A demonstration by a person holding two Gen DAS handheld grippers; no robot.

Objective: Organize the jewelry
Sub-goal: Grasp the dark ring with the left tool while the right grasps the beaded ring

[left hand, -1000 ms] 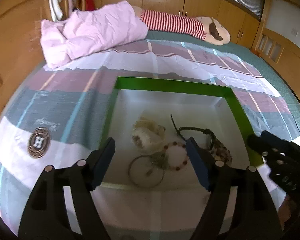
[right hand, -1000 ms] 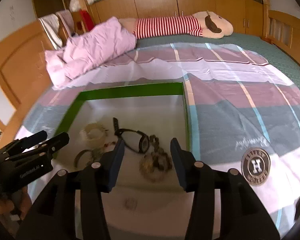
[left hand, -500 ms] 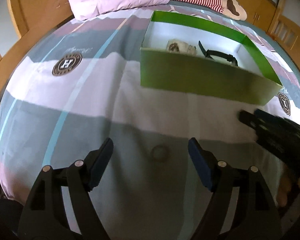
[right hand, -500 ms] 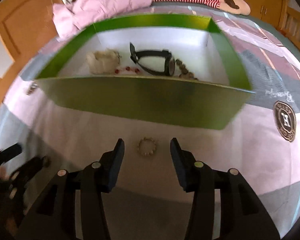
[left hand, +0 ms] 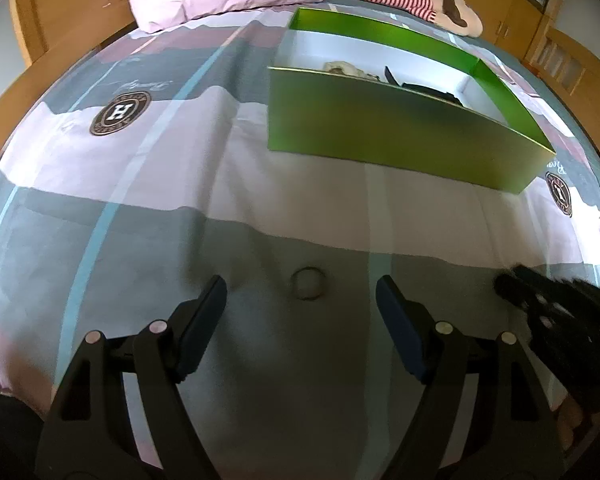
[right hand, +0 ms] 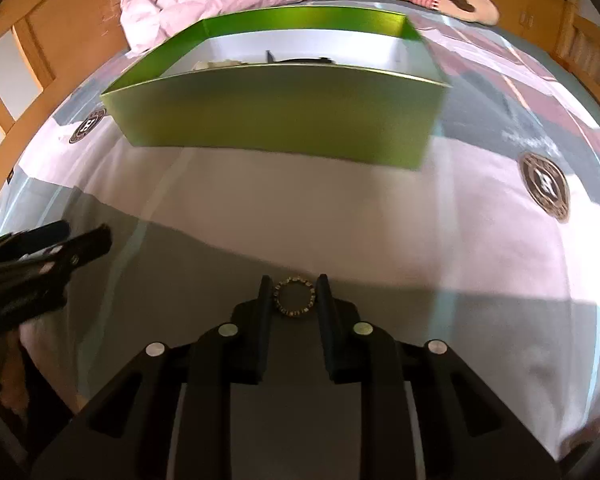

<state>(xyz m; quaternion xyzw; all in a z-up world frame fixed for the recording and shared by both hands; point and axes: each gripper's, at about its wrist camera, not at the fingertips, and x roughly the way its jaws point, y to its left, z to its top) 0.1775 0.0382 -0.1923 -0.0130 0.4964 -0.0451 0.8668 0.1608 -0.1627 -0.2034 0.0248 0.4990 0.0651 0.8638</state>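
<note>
A: Our right gripper (right hand: 294, 294) has just been closing; its pads flank the beaded ring (right hand: 294, 296), apparently touching.

B: Our left gripper (left hand: 302, 300) stands spread, the plain ring (left hand: 309, 284) between. Green box (left hand: 380, 132) at twelve o'clock.

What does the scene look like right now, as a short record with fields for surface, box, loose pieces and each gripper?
surface: striped bedspread
box: green box, open, jewelry inside, only partly visible
loose pieces: plain ring; beaded bracelet, both on the bedspread
left gripper: open, ring between its fingers, untouched
right gripper: jaws have just been closing, pads against the bracelet's sides
</note>
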